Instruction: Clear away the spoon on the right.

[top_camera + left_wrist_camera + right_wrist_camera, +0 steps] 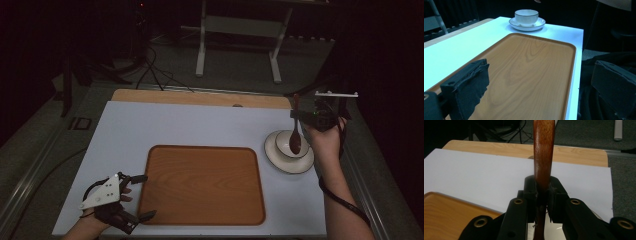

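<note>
A dark wooden spoon hangs upright over the white bowl, which stands on a white saucer at the table's right. My right gripper is shut on the spoon's handle; the spoon's scoop end points down above the bowl. In the left gripper view the bowl and saucer stand beyond the tray. My left gripper rests at the tray's near left corner, its jaws standing wide apart with nothing between them.
A brown wooden tray lies flat in the middle of the white table sheet. A wooden board edge runs along the back. Cables and a metal stand are on the floor beyond.
</note>
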A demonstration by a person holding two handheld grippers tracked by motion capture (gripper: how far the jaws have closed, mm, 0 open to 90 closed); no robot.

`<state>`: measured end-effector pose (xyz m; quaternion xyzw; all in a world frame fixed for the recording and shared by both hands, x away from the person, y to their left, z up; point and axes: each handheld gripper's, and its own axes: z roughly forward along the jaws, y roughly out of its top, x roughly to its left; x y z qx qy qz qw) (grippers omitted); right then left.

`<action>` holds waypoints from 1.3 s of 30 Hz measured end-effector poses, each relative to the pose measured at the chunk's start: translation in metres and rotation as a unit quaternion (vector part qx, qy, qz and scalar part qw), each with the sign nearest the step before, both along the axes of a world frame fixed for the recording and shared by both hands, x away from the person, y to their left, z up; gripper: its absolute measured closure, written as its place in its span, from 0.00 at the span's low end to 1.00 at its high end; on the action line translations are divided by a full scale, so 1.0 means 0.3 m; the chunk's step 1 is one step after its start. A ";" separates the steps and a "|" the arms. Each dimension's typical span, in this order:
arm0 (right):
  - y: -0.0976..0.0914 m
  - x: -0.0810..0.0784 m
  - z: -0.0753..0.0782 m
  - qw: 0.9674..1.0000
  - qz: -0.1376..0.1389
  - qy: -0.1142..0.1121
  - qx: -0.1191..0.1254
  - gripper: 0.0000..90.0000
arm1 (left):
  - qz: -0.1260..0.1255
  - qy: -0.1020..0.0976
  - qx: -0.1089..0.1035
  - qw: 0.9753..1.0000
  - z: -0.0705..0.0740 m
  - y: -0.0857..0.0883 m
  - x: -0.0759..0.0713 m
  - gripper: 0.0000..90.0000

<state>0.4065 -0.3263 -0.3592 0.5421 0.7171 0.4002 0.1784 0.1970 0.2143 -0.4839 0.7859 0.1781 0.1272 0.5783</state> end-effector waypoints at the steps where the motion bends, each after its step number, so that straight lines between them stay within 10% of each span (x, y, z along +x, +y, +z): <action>1: 0.006 -0.007 0.006 1.000 0.000 0.001 0.003 0.88 | 0.000 0.000 0.000 1.000 0.000 0.000 0.000 0.03; 39: 0.267 -0.251 0.053 0.996 0.081 0.026 0.026 0.88 | 0.000 -0.005 -0.007 1.000 0.007 0.007 -0.005 0.03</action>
